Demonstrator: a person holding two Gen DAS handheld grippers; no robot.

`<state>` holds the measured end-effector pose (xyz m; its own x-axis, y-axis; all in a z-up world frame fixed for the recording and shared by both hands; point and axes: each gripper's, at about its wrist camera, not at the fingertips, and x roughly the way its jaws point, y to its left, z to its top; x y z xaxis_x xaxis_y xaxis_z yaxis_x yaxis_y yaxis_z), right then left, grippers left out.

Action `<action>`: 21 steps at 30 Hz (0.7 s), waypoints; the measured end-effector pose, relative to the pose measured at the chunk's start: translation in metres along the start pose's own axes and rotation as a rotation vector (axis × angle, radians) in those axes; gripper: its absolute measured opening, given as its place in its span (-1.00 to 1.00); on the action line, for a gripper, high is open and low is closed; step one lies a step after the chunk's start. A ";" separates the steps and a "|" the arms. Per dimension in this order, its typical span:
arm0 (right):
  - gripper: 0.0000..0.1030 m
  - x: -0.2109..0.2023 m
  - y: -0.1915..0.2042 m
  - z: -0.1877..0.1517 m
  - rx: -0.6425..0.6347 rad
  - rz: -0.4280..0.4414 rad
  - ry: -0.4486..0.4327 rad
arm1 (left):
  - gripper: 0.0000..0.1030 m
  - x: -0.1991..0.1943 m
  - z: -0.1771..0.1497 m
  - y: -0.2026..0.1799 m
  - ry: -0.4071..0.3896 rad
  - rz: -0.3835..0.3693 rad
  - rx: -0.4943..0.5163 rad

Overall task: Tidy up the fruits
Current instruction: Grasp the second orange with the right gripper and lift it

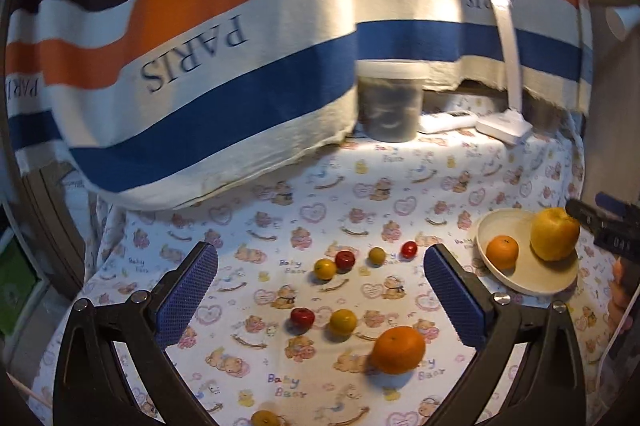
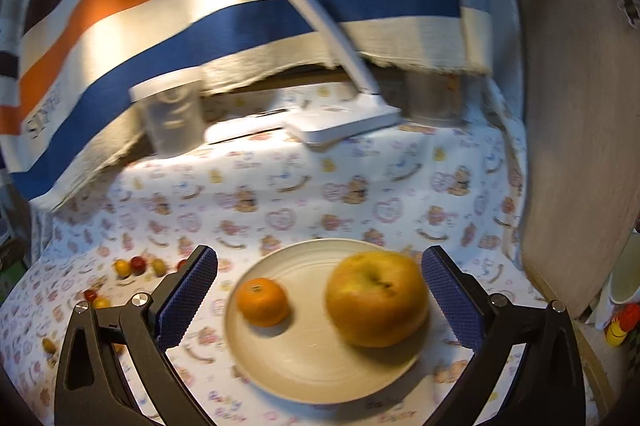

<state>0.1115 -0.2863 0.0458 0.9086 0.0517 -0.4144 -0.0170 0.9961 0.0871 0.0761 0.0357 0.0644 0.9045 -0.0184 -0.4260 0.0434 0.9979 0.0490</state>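
A cream plate [image 2: 312,362] on the bear-print cloth holds a small orange [image 2: 262,302] and a big yellow apple [image 2: 376,298]. My right gripper [image 2: 320,252] hovers just above and in front of the plate, open, with nothing between its blue pads. The left gripper [image 1: 320,252] is open too and holds nothing. It hangs over loose fruit: a larger orange [image 1: 398,350], small red fruits [image 1: 302,318] and small yellow ones [image 1: 343,322]. In the left wrist view the plate [image 1: 532,284] lies to the right with the apple [image 1: 554,234] and the small orange [image 1: 502,252].
A striped PARIS towel [image 1: 192,58] hangs at the back. Below it stand a lidded tub [image 1: 390,102], a white remote [image 1: 446,120] and a desk lamp [image 1: 504,124]. A wooden panel [image 2: 580,146] borders the right side. Small fruits [image 2: 138,264] lie left of the plate.
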 end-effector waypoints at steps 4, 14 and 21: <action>0.99 0.003 0.022 -0.009 -0.084 0.007 0.011 | 0.99 0.016 -0.009 0.023 0.045 -0.023 -0.090; 0.99 0.004 0.053 -0.019 -0.136 0.049 0.021 | 0.99 0.019 -0.010 0.041 0.141 0.034 -0.081; 0.99 -0.003 0.083 -0.013 -0.191 0.079 0.025 | 0.99 0.026 -0.013 0.046 0.160 0.016 -0.100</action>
<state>0.1019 -0.2032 0.0424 0.8906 0.1298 -0.4359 -0.1691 0.9842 -0.0524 0.0959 0.0817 0.0441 0.8255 -0.0005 -0.5644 -0.0197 0.9994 -0.0296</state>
